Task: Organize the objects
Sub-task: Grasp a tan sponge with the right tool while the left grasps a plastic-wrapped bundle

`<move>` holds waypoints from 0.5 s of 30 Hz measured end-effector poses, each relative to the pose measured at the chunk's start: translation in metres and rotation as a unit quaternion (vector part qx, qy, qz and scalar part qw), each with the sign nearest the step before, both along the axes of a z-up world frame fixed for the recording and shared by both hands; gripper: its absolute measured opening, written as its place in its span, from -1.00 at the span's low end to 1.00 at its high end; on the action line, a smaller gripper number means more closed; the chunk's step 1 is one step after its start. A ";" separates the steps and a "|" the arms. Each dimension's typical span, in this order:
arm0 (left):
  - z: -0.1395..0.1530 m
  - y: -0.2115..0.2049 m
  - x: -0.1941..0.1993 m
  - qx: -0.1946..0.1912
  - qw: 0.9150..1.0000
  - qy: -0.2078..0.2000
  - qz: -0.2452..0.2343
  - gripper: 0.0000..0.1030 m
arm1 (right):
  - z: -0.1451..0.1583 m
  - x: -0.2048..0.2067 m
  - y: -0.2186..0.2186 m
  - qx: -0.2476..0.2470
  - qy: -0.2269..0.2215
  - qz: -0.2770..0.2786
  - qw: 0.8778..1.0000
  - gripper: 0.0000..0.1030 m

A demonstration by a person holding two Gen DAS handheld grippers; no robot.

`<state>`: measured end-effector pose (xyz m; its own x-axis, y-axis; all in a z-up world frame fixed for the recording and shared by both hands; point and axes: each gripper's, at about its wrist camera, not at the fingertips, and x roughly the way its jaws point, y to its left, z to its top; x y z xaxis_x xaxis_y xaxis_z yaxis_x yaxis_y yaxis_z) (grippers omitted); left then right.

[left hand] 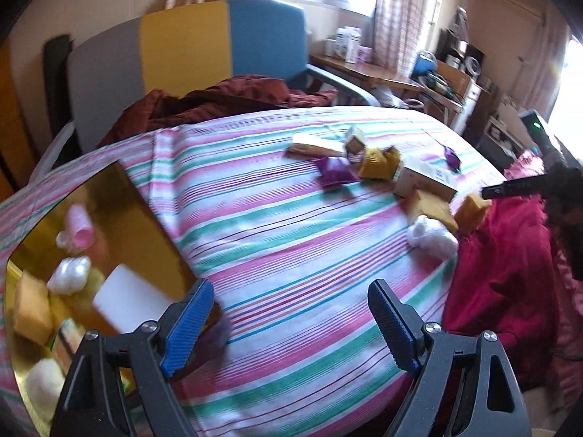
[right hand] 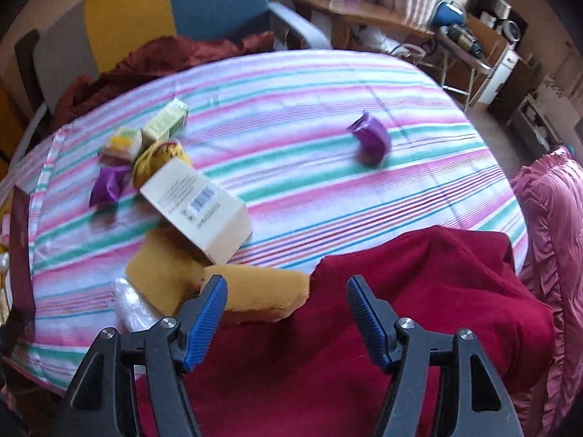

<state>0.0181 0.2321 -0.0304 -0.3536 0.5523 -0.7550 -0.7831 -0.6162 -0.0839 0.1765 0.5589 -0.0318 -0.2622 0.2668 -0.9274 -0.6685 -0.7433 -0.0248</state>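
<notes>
Left hand-held gripper (left hand: 291,322): jaws wide apart, nothing between them; over the striped sheet, just right of the tray.
Right hand-held gripper (right hand: 286,318): jaws apart, empty; over the red cloth (right hand: 400,291), its left finger in front of a mustard sponge (right hand: 262,287).
Tray (left hand: 145,211): gold, at the bed's left edge; holds a pink roll (left hand: 82,231), a white fluffy piece (left hand: 69,275), a white block (left hand: 124,298), a yellow sponge (left hand: 32,307) and other blurred items.
Bed (right hand: 309,189): covered by a pink, green and white striped sheet.
Loose pile: carton (right hand: 198,207) with barcode lying across a second mustard sponge (right hand: 164,276); white bag (right hand: 131,306) just beside; yellow yarn (right hand: 160,156), purple pouch (right hand: 107,184), green box (right hand: 165,123) and a small yellow-topped pack (right hand: 122,144) clustered behind.
Second purple pouch (right hand: 370,138): alone, well apart from the pile.
Surroundings: blue and yellow chair (left hand: 226,40) behind the bed; pink pillow (right hand: 554,225) at right.
</notes>
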 end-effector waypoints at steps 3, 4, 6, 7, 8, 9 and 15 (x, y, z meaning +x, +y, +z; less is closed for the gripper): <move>0.003 0.018 0.008 0.000 1.000 0.005 -0.027 0.77 | -0.007 -0.012 -0.004 -0.013 -0.006 0.026 1.000 0.34; 0.004 0.026 0.011 0.001 0.999 0.007 -0.041 0.79 | -0.008 -0.016 -0.006 -0.013 -0.012 0.035 0.999 0.34; 0.005 0.041 0.018 0.001 0.998 0.012 -0.064 0.83 | -0.013 -0.023 -0.009 -0.017 -0.018 0.049 0.999 0.36; 0.004 0.048 0.021 -0.001 0.997 0.013 -0.072 0.84 | -0.017 -0.026 -0.009 -0.019 -0.019 0.054 0.998 0.40; 0.003 0.054 0.024 -0.003 0.997 0.013 -0.081 0.84 | -0.020 -0.029 -0.008 -0.021 -0.020 0.056 0.998 0.43; 0.001 0.064 0.027 -0.006 0.996 0.011 -0.093 0.84 | -0.022 -0.031 -0.008 -0.022 -0.021 0.059 0.998 0.43; -0.010 0.108 0.043 -0.009 0.989 0.007 -0.148 0.84 | -0.027 -0.033 -0.009 -0.033 -0.004 0.081 0.996 0.28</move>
<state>0.0610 0.3400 -0.0402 -0.1887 0.6191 -0.7623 -0.9303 -0.3614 -0.0632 0.1434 0.5495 -0.0592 -0.2893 0.1604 -0.9437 -0.5404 -0.8411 0.0227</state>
